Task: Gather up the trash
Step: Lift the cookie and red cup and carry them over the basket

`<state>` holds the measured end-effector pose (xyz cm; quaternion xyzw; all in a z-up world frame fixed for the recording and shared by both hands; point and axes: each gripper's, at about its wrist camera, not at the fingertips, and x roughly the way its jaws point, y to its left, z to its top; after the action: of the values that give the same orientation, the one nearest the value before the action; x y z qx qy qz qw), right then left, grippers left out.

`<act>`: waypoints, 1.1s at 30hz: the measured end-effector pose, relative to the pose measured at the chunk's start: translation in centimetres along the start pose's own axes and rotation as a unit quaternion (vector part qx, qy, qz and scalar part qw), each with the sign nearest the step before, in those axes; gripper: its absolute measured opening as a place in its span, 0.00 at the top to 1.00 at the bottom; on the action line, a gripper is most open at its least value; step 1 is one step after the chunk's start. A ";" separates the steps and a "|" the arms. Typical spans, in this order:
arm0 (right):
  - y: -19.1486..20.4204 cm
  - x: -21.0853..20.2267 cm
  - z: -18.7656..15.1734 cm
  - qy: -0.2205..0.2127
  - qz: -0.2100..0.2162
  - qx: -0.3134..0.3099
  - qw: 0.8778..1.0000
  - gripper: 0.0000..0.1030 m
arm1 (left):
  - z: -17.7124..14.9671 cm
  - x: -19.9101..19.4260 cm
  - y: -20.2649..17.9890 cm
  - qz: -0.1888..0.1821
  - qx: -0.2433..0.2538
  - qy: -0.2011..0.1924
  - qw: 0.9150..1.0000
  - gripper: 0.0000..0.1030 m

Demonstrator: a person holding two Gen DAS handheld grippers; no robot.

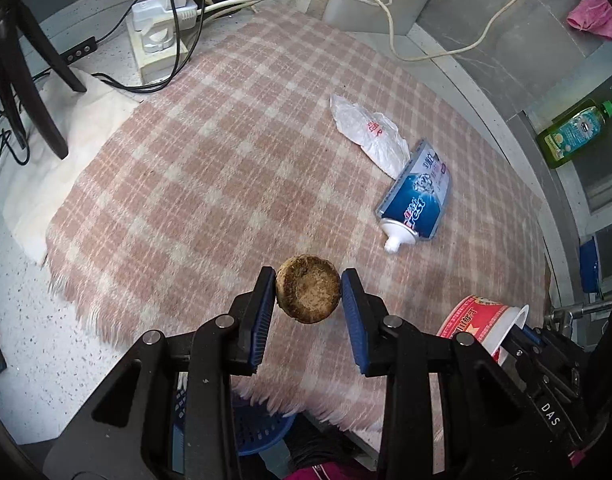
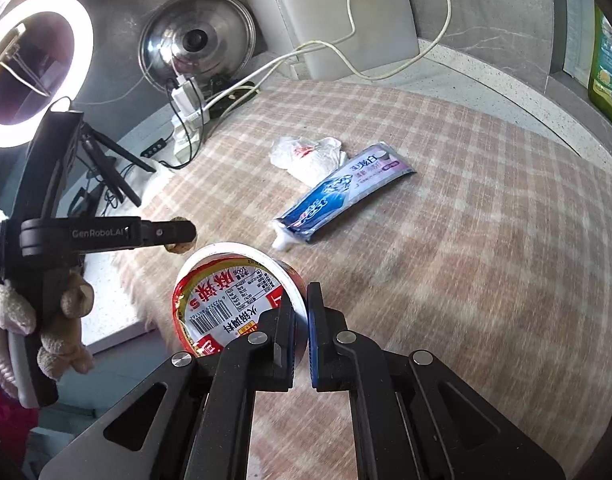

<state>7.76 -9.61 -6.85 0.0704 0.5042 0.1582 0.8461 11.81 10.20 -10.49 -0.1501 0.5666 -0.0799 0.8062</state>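
Pinching the tub (image 2: 226,300) rim, right gripper (image 2: 302,320); left gripper (image 1: 308,294) clamps brown puck (image 1: 308,294)

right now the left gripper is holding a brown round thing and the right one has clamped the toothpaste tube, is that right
Not quite. The left gripper does hold the brown round thing, but the right gripper is clamped on the rim of the red and white cup. The toothpaste tube lies untouched on the checked cloth, as the right wrist view shows.

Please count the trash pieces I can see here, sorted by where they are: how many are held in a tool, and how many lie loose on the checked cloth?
Held in a tool: 2, the brown round lump in the left tool and the red cup in the right tool.
Loose on the checked cloth: 2, the toothpaste tube and the white plastic bag.
Total: 4
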 end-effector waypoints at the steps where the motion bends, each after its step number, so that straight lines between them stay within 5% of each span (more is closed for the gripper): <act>1: 0.3 -0.3 -0.3 0.000 0.002 0.001 1.000 0.97 | -0.4 -0.3 0.2 0.001 0.002 -0.001 1.000 0.67; 33: 10.9 0.2 -11.3 0.057 0.022 -0.046 0.997 0.97 | -16.5 -2.3 9.4 0.008 -0.028 0.057 0.998 0.67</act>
<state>-4.19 0.19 -9.41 0.0336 0.5420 0.2036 0.8147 -4.83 17.22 -16.72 -0.1632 0.6148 -0.0660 0.7688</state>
